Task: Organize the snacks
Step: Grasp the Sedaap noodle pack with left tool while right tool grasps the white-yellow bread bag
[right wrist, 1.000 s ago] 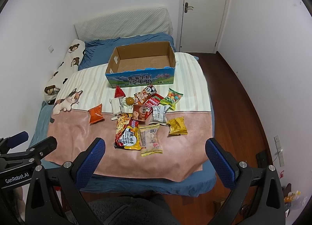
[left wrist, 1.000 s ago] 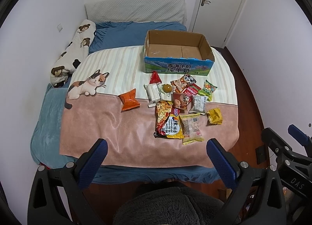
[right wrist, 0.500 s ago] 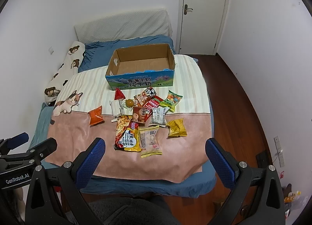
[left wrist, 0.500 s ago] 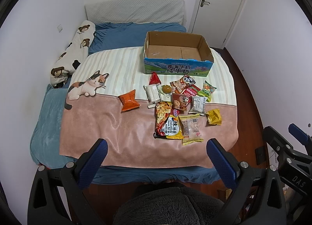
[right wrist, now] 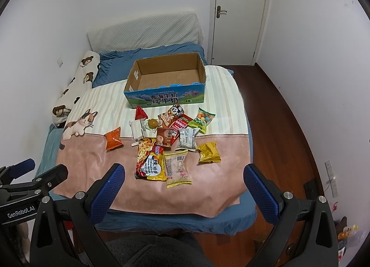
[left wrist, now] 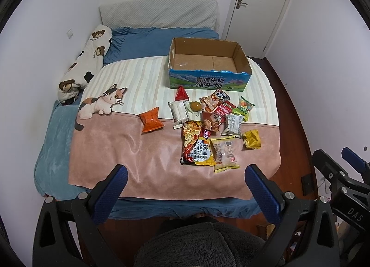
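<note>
Both tools held back off the foot of the bed point(left wrist: 57, 142), nothing between their fingers. Left tool point(left wrist: 185, 188) spread wide, blue pads apart. Right tool point(right wrist: 183, 186) likewise spread wide, gripping nothing.

Landmark: the cardboard box point(left wrist: 209, 82), open-topped, blue printed front, sitting on the striped part of the blanket point(left wrist: 138, 77). Inside shows only bare cardboard floor.

Snacks lie in a loose cluster just in front of the box, toward the foot of the bed:
- red triangular packet point(left wrist: 181, 94), nearest the box front, touching or almost touching it
- panda-print packet point(left wrist: 215, 99), in front of the box, right of the red one
- green candy bag point(left wrist: 244, 108), in front of the box's right corner
- noodle packet point(left wrist: 196, 148) and clear-windowed pastry packet point(left wrist: 224, 153), side by side, farthest from the box
- yellow packet point(left wrist: 252, 139), alone right of the pastry
- orange packet point(left wrist: 150, 121), apart from the cluster, in front and left of the box

Cat print point(left wrist: 101, 104) on the blanket, well left of the box.
</note>
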